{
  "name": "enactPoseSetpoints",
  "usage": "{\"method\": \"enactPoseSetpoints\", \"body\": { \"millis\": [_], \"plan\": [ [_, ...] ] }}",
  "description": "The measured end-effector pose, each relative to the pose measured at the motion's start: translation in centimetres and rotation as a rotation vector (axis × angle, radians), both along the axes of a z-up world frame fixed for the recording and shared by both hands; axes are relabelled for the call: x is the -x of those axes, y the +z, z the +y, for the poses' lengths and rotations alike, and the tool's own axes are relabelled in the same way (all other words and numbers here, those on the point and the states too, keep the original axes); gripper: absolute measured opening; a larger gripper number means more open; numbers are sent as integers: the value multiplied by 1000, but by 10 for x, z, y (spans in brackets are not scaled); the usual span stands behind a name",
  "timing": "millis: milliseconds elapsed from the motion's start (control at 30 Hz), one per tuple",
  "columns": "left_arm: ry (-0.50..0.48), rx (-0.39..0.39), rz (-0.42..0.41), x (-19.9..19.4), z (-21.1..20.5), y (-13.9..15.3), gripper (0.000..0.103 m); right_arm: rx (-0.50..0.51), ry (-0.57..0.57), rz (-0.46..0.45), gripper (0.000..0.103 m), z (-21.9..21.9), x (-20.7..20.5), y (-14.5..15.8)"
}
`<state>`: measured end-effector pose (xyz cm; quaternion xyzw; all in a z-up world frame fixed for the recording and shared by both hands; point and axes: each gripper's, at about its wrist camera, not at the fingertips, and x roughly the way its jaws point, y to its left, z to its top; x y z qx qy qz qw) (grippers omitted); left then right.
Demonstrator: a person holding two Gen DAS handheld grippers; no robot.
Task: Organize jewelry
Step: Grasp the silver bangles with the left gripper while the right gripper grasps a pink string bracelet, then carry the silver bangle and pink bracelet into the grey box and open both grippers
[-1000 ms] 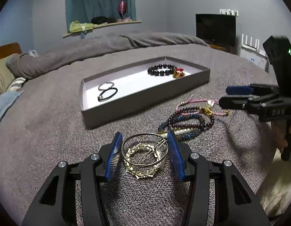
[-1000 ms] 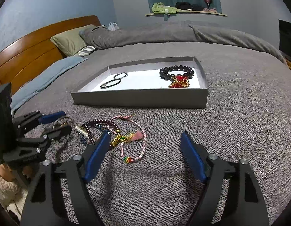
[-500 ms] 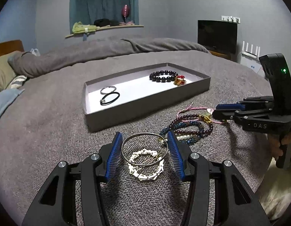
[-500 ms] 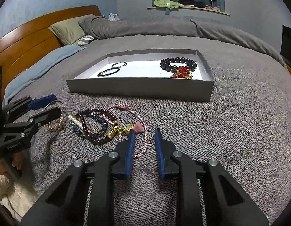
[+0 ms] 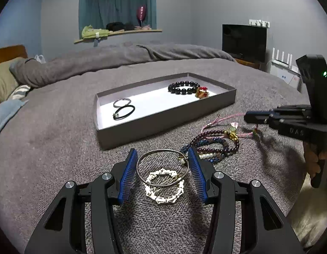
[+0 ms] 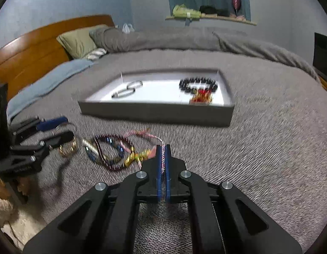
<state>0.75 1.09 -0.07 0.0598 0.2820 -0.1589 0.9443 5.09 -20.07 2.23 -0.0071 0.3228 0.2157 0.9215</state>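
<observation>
A grey tray (image 5: 163, 127) lies on the bed and holds a black bead bracelet (image 5: 184, 87), a red-gold charm (image 5: 202, 92) and two thin bangles (image 5: 123, 109). My left gripper (image 5: 162, 169) is open around a silver hoop bangle (image 5: 150, 156) with a pale gold bracelet (image 5: 163, 185) under it. Dark bead bracelets (image 5: 214, 148) lie to the right. My right gripper (image 6: 163, 151) is shut on a pink cord bracelet (image 6: 142, 134), which also shows in the left wrist view (image 5: 224, 119). The tray shows in the right wrist view (image 6: 157, 112).
The grey bedspread (image 5: 57, 139) covers the whole surface. A folded grey duvet (image 5: 121, 59) and pillows (image 6: 78, 40) lie at the back, with a wooden headboard (image 6: 25, 48) at the left. A television (image 5: 244, 42) stands at the right.
My right gripper has closed from wide open onto the pink cord bracelet. My left gripper has stayed open around the silver bangle and has barely moved.
</observation>
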Motion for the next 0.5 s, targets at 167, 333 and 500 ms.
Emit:
{"method": "enactPoseSetpoints", "body": {
  "millis": [167, 333, 500],
  "plan": [
    [5, 19, -2, 0, 2, 3, 51, -35, -16, -66, 3, -6, 4, 19],
    [22, 16, -16, -4, 3, 10, 51, -56, -27, -107, 3, -12, 0, 38],
    [27, 14, -43, -9, 3, 22, 51, -74, -48, -141, 3, -20, -5, 56]
  ]
}}
